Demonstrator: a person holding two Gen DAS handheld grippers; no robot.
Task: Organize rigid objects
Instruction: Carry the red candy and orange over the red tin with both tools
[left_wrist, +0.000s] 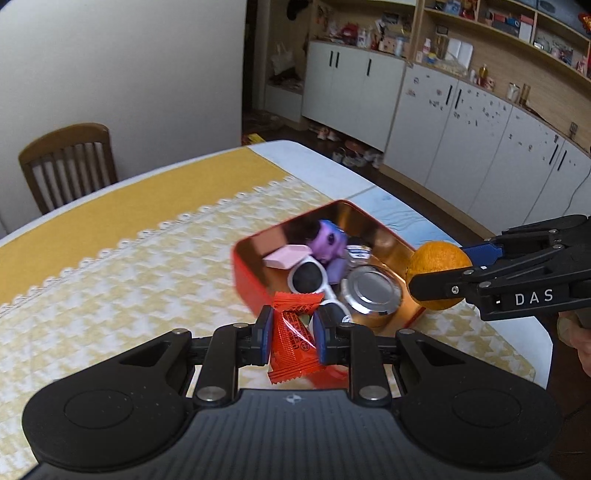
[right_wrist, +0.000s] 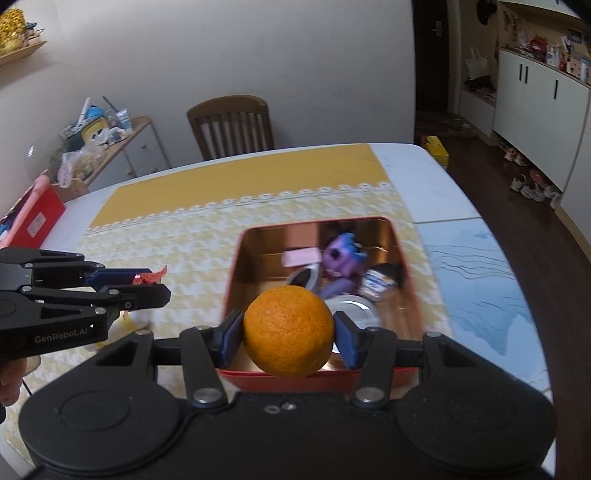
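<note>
L gripper (left_wrist: 291, 334) grips candy (left_wrist: 293, 341), R gripper (right_wrist: 288, 332) orange (right_wrist: 289, 331)

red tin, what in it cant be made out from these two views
- Sunglasses: left wrist view, near lens behind the red wrapper in the left gripper; right wrist view, mostly behind the orange in the right gripper.
- Small jar's label: blurred, unreadable.
- Red tin's near wall: behind both grippers.
</note>
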